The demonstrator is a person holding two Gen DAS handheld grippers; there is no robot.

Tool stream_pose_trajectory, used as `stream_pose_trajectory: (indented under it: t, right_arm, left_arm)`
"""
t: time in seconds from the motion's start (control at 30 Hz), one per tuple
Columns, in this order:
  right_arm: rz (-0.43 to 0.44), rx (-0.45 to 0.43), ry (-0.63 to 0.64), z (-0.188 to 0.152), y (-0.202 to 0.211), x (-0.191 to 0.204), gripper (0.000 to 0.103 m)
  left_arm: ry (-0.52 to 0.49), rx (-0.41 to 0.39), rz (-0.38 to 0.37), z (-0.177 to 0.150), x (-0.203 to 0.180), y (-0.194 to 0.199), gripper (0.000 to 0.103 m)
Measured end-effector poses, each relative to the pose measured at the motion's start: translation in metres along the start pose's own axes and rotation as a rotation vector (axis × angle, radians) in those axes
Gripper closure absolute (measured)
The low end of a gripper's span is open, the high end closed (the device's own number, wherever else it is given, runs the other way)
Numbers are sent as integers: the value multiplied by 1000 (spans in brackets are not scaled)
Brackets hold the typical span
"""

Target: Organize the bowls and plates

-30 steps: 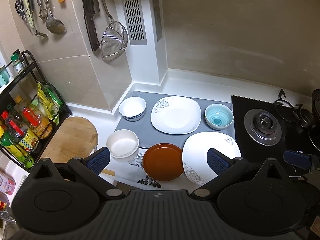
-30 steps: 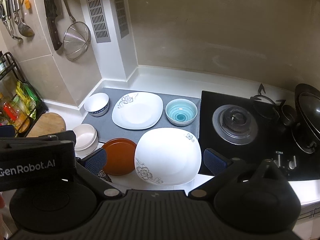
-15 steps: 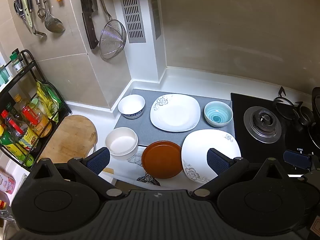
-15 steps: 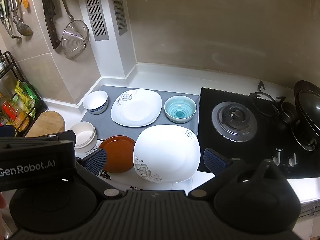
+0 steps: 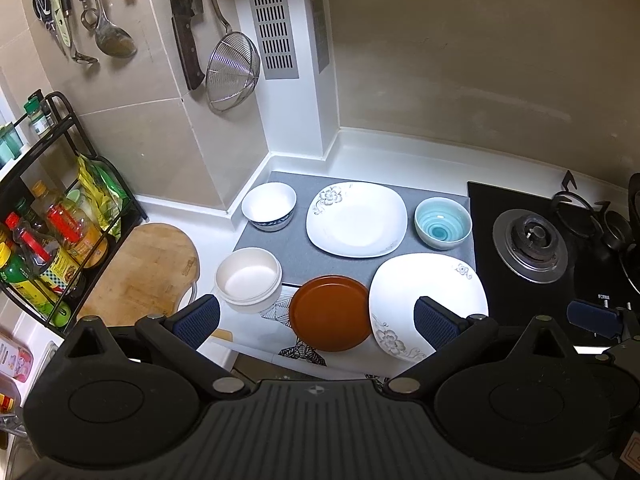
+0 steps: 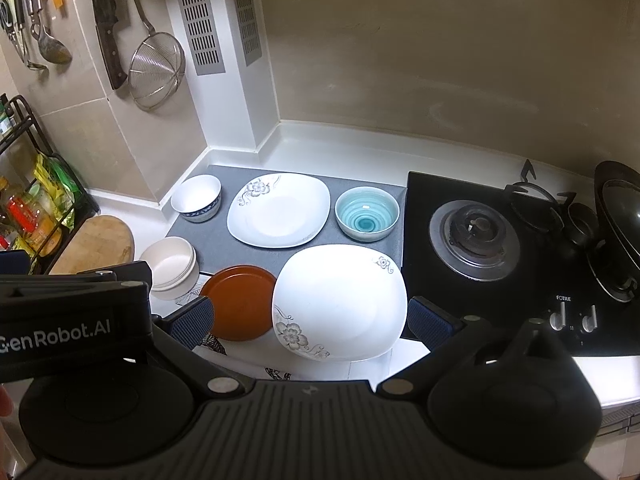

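On the counter lie two white floral square plates, one at the back [image 5: 356,218] [image 6: 278,210] and one at the front [image 5: 428,304] [image 6: 340,300]. A brown round plate [image 5: 330,318] [image 6: 240,306] lies left of the front one. A white bowl with blue band [image 5: 269,206] [image 6: 197,198], a teal bowl [image 5: 442,228] [image 6: 367,213] and a cream bowl [image 5: 248,280] [image 6: 170,268] stand around them. My left gripper [image 5: 316,320] is open and empty above the brown plate. My right gripper [image 6: 310,322] is open and empty above the front white plate.
A grey mat [image 5: 288,244] lies under the back dishes. A black gas stove [image 5: 532,240] [image 6: 476,236] is at the right, with a wok [image 6: 618,216]. A wooden board [image 5: 140,272] and a bottle rack [image 5: 48,232] stand at the left. Utensils and a strainer [image 5: 232,72] hang on the wall.
Both grippers have drifted slightly forward and down towards the dishes. Nothing on the counter has moved; both stay open.
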State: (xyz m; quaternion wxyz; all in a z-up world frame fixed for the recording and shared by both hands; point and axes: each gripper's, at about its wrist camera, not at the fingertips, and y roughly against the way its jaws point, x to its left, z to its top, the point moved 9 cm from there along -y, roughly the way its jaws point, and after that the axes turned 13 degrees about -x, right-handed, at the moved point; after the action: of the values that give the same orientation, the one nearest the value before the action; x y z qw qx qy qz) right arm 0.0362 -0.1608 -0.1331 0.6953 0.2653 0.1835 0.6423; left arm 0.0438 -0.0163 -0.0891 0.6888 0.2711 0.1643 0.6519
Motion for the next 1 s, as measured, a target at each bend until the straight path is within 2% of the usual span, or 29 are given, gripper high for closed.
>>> stream_pose_trajectory:
  t: [0.4, 0.63, 0.87, 1.0]
  right_arm:
    - [5, 9, -3, -3, -6, 8, 0]
    - [-16, 21, -12, -6, -17, 11, 0]
    - [-36, 62, -33, -20, -61, 19, 0]
    - [-40, 39, -42, -26, -98, 27, 0]
  left_arm:
    - [-5, 8, 4, -3, 9, -5, 0]
    - [-16, 21, -18, -3, 12, -21, 0]
    - [-42, 68, -45, -16, 19, -71, 0]
    - [-35, 28, -117, -23, 27, -112, 0]
